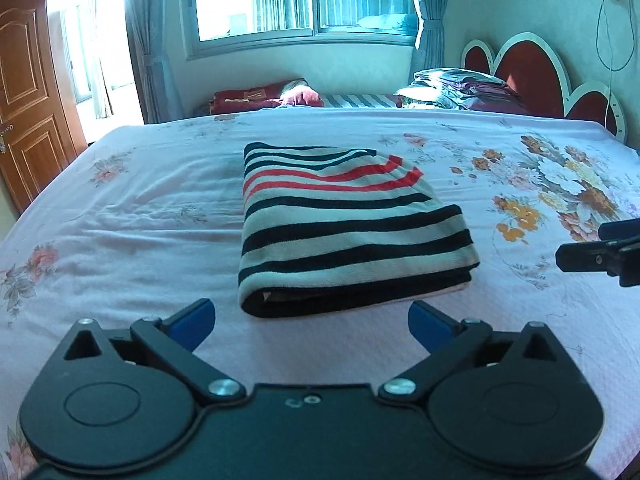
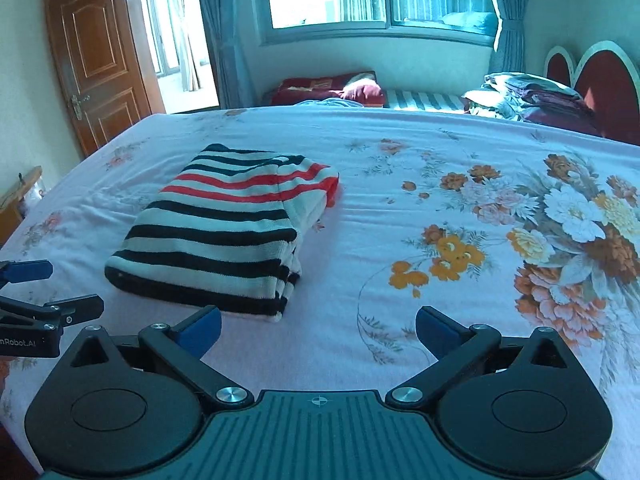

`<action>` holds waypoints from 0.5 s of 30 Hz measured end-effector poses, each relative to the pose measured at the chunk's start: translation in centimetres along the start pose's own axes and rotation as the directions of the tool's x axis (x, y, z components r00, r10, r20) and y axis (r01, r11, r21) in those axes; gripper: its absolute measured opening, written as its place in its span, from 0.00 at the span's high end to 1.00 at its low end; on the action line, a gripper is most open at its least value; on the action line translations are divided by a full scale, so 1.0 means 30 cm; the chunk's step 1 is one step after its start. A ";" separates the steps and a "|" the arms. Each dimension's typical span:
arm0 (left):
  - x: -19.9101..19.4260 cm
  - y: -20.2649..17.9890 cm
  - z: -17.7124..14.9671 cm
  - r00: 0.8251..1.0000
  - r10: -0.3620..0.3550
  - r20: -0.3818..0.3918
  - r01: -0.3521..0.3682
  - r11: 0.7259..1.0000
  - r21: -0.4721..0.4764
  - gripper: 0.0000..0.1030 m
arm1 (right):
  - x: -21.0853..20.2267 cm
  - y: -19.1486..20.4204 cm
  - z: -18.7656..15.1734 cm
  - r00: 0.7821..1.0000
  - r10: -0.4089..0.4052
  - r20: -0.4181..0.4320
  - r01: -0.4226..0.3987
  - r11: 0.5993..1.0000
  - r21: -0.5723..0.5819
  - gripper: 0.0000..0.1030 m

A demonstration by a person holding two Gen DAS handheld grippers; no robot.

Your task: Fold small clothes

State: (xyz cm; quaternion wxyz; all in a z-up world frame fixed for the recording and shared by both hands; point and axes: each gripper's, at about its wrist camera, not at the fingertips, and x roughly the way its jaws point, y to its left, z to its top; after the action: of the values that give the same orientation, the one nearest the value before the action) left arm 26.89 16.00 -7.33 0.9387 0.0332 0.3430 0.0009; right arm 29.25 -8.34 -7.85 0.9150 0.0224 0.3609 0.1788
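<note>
Left claw (image 1: pixel 312 326) agape; folded striped garment (image 1: pixel 348 224) lengthwise away.

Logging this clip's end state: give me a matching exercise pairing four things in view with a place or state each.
Things:
1. garment
2. left gripper
3. door
4. pile of bedding

Place or state:
A. by the headboard
B. folded, lying on the bedsheet
C. standing open at the room's far left
D. jaws wide, nothing between them

Pairs: 1-B, 2-D, 3-C, 4-A
</note>
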 end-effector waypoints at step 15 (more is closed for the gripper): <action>-0.512 -0.218 -0.146 0.995 0.013 0.095 -0.008 0.998 -0.056 0.00 | -0.542 0.060 -0.213 0.995 -0.028 0.098 0.028 1.000 0.004 0.01</action>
State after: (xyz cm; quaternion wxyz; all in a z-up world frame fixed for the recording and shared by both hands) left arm 12.20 9.37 -1.20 0.9546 0.0090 0.2974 0.0137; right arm 13.43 -12.81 -1.67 0.9340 0.0275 0.3160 0.1642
